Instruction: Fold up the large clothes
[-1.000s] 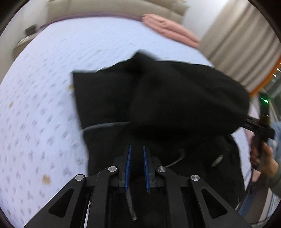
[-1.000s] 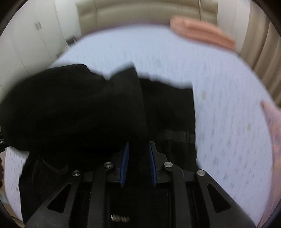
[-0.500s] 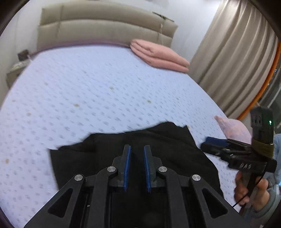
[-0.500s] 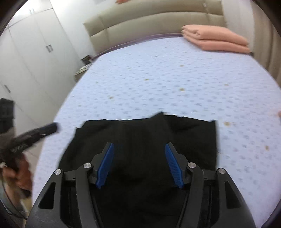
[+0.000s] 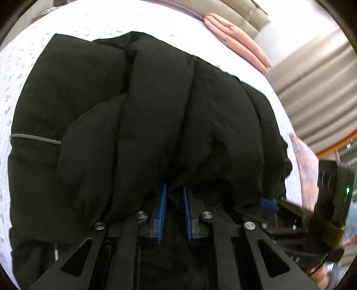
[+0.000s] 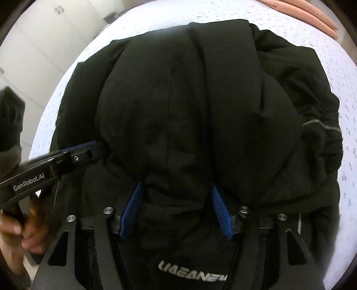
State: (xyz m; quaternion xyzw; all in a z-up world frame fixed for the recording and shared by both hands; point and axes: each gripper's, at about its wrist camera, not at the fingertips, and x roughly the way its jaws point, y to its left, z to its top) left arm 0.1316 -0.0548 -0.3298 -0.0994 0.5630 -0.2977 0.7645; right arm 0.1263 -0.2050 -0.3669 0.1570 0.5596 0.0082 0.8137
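Observation:
A large black garment (image 5: 156,107) lies bunched in thick folds on the white dotted bed (image 5: 89,20). It fills the right wrist view (image 6: 200,100) too, with a white logo near the bottom. My left gripper (image 5: 174,194) has its blue pads close together with black fabric pinched between them. My right gripper (image 6: 176,189) is open, its blue pads wide apart with a fold of the garment bulging between them. The left gripper shows at the left of the right wrist view (image 6: 89,147), and the right gripper at the right of the left wrist view (image 5: 270,204).
A folded pink blanket (image 5: 236,40) lies at the head of the bed. A pink item (image 5: 305,165) lies at the bed's right edge. Beige curtains (image 5: 316,73) hang at the right. White wardrobe doors (image 6: 44,33) stand at the left.
Both grippers have dropped low onto the garment, which now fills both views. The fabric is bunched into thick folds instead of lying flat. The right gripper stays open.

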